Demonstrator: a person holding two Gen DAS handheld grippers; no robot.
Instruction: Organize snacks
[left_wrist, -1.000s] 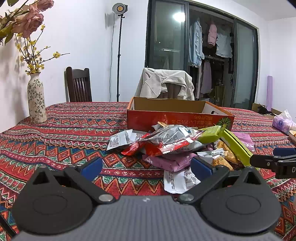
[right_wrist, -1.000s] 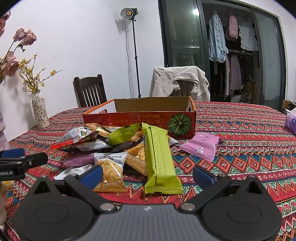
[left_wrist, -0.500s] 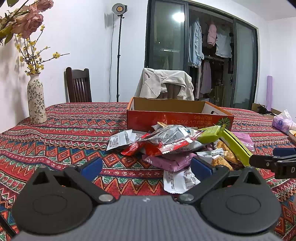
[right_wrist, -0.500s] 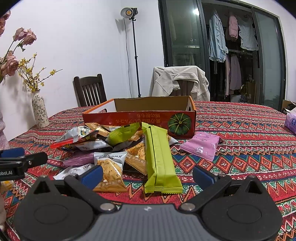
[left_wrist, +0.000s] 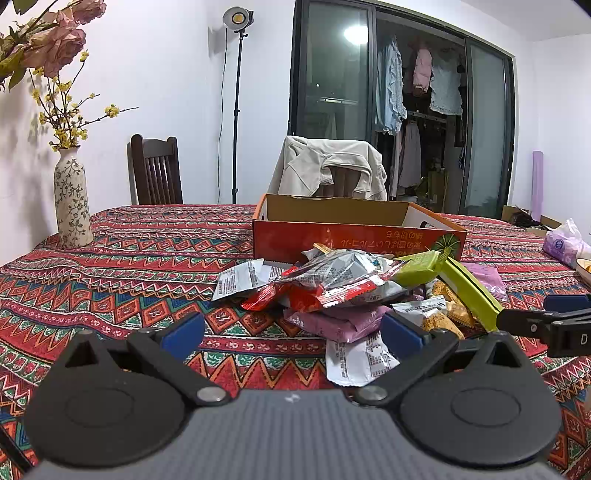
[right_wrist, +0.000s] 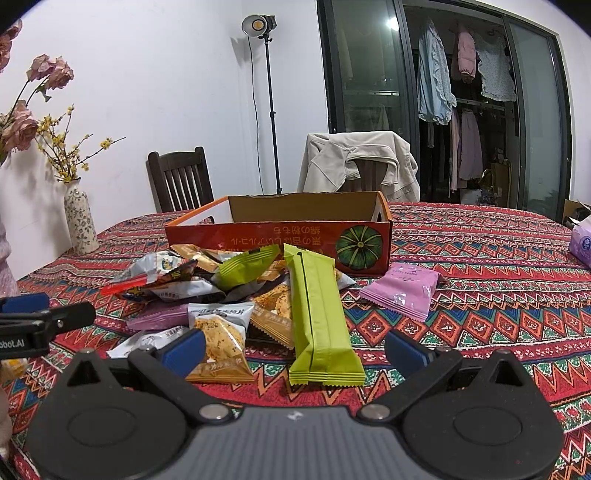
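Observation:
A pile of snack packets (left_wrist: 354, 291) lies on the patterned tablecloth in front of an open orange cardboard box (left_wrist: 354, 230). In the right wrist view the pile (right_wrist: 221, 295) holds a long green packet (right_wrist: 317, 314), and a pink packet (right_wrist: 402, 291) lies apart to the right; the box (right_wrist: 280, 236) stands behind. My left gripper (left_wrist: 291, 332) is open and empty, just short of the pile's left side. My right gripper (right_wrist: 295, 347) is open and empty, with the green packet's near end between its fingers' line.
A flowered vase (left_wrist: 72, 206) stands at the table's far left. Two chairs (left_wrist: 155, 170) stand behind the table, one draped with a jacket (left_wrist: 328, 166). A purple tissue pack (left_wrist: 561, 243) lies at the right edge. A lamp stand (left_wrist: 236, 103) is by the wall.

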